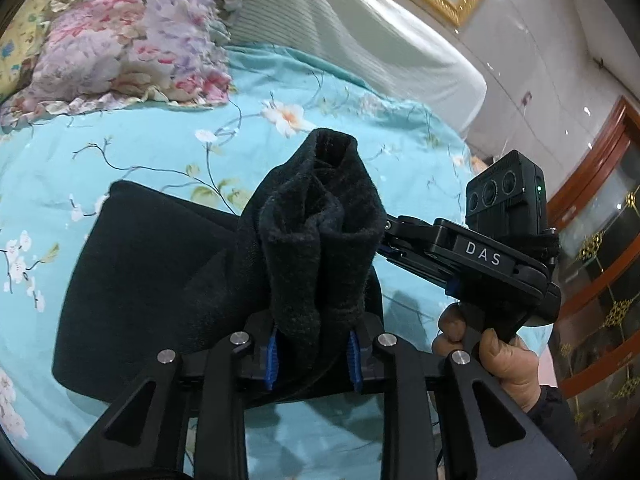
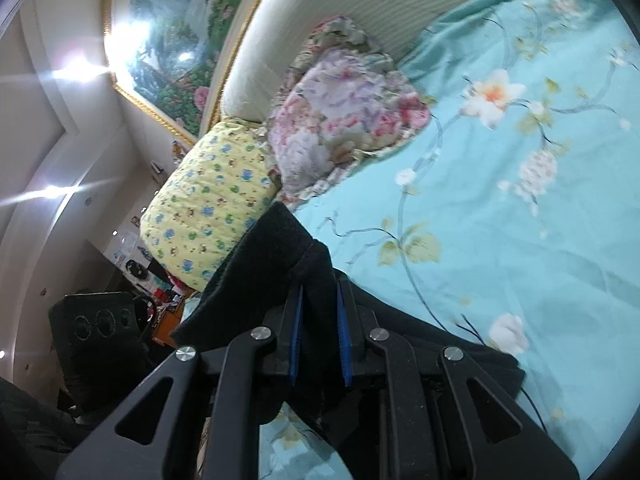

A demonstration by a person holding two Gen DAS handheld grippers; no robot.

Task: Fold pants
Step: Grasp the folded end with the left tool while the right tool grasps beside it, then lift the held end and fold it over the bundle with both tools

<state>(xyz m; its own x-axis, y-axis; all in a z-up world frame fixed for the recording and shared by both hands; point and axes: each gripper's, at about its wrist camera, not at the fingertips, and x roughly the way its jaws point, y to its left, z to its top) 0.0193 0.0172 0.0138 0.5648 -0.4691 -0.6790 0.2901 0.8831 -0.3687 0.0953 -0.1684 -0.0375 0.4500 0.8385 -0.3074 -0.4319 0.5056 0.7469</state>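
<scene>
The black fleece pants (image 1: 160,272) lie partly on the turquoise floral bedsheet (image 1: 120,148). My left gripper (image 1: 314,356) is shut on a bunched fold of the pants, which stands up between its blue pads (image 1: 272,360). My right gripper (image 2: 320,340) is shut on another edge of the pants (image 2: 264,280), lifted above the sheet (image 2: 500,240). In the left wrist view the right gripper's body (image 1: 480,256) and the hand holding it sit at the right, its fingertips hidden behind the raised cloth.
A pink floral pillow (image 1: 128,48) and a yellow patterned pillow (image 2: 208,200) lie by the padded headboard (image 1: 360,20). A framed painting (image 2: 176,40) hangs above. A wooden cabinet (image 1: 600,280) stands beside the bed at the right.
</scene>
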